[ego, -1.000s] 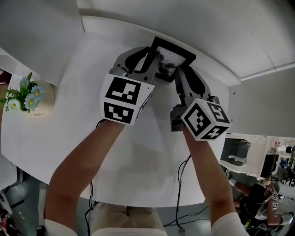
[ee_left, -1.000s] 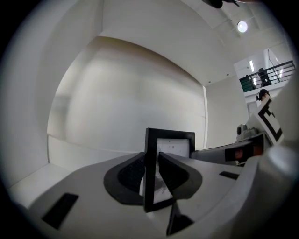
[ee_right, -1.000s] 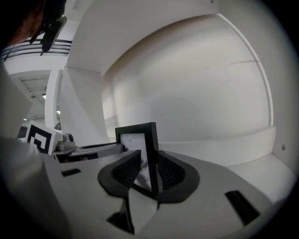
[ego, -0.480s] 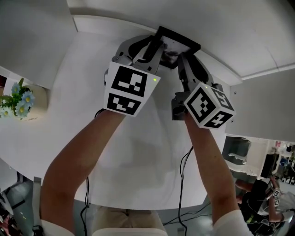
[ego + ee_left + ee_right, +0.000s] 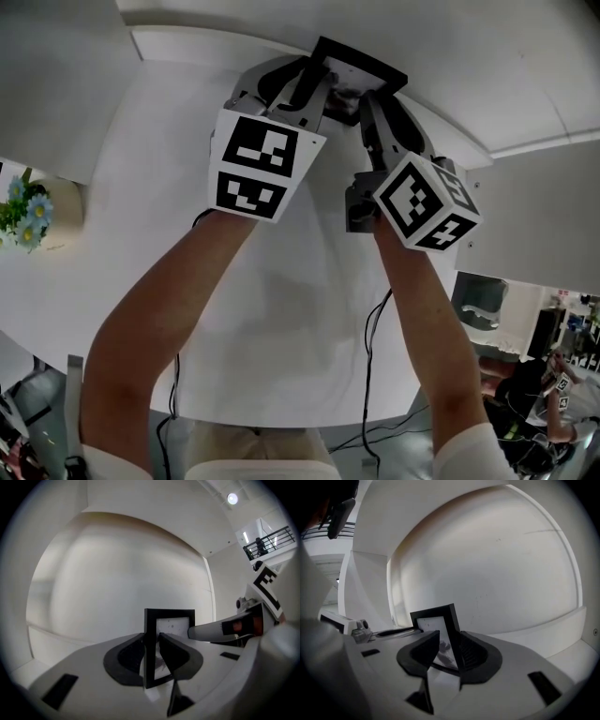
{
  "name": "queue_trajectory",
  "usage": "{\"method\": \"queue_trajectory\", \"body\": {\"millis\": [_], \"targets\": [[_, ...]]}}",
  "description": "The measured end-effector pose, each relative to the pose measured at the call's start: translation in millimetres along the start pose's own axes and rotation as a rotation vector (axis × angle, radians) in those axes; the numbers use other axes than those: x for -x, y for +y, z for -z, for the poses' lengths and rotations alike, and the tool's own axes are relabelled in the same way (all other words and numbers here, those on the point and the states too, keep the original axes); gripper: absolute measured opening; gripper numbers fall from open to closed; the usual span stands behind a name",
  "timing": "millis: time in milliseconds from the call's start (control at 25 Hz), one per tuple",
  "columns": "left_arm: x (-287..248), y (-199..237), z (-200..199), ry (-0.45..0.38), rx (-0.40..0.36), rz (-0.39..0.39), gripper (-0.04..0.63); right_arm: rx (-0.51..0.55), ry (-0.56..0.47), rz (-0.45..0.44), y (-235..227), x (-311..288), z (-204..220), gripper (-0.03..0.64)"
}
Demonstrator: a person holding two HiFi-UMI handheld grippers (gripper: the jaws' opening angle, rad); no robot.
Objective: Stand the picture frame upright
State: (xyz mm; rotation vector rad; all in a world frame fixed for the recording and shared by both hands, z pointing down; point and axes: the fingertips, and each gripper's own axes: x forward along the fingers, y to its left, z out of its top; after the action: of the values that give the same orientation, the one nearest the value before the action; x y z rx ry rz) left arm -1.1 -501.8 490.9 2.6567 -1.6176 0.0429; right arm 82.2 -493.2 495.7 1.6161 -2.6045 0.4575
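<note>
The black picture frame (image 5: 361,67) stands upright at the far edge of the white table (image 5: 141,234), close to the wall. My left gripper (image 5: 314,89) is shut on its left border; in the left gripper view both pads press on the frame (image 5: 169,625) at the gripper (image 5: 152,644). My right gripper (image 5: 370,98) has the frame's right border (image 5: 451,620) between its jaws (image 5: 449,648). Those jaws have just been opening: the right pad lies against the border and a sliver shows beside the left pad. The frame's foot is hidden behind the jaws.
A pot of blue and white flowers (image 5: 28,211) stands at the table's left edge. The white wall (image 5: 131,564) rises right behind the frame. The other gripper's finger (image 5: 211,631) reaches in from the right in the left gripper view.
Both grippers and the frame have moved away from me toward the wall. The frame stays between both pairs of jaws.
</note>
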Motion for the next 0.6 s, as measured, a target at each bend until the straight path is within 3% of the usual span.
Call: {"method": "queue_trajectory", "body": {"millis": [120, 320, 600], "targets": [[-5.4, 2.9, 1.4, -0.001, 0.011, -0.005, 0.097, 0.014, 0.004, -0.006, -0.4, -2.3, 0.1, 0.137], [-8.7, 3.4, 2.2, 0.005, -0.035, 0.014, 0.097, 0.035, 0.015, -0.004, -2.7, -7.4, 2.6, 0.143], [-9.2, 1.6, 2.7, 0.011, -0.002, 0.041, 0.097, 0.052, 0.029, 0.01, -4.5, -12.4, 3.2, 0.173]]}}
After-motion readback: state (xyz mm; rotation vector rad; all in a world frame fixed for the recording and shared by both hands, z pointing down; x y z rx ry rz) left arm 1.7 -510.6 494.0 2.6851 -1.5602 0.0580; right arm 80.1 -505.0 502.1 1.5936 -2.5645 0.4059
